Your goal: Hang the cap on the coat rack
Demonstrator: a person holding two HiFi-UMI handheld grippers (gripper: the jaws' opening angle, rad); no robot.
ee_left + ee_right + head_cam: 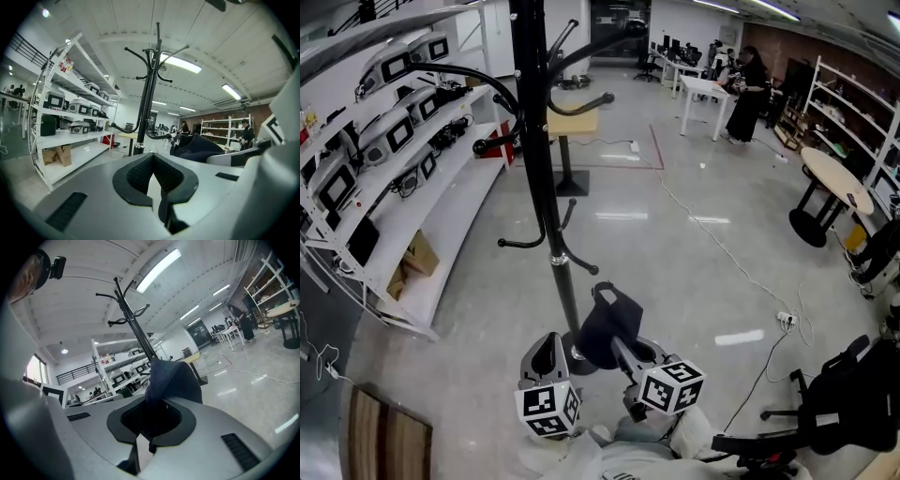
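Observation:
The dark navy cap (602, 326) hangs limp from my right gripper (621, 345), which is shut on its fabric just right of the coat rack's foot. In the right gripper view the cap (171, 376) rises out of the closed jaws, with the rack (136, 329) behind it. The black coat rack (542, 169) stands upright in front of me, its curved hooks high up and at mid-height. My left gripper (546, 349) sits left of the pole's base, shut with nothing in it. The left gripper view shows the rack (149, 93) ahead and the cap (199, 146) to its right.
White shelving with several machines (394, 141) lines the left wall, a cardboard box (417, 255) beneath it. A small wooden stand (572, 127) is behind the rack. A cable and power strip (786, 320) cross the floor at right, near a black chair (844, 394) and a round table (834, 178).

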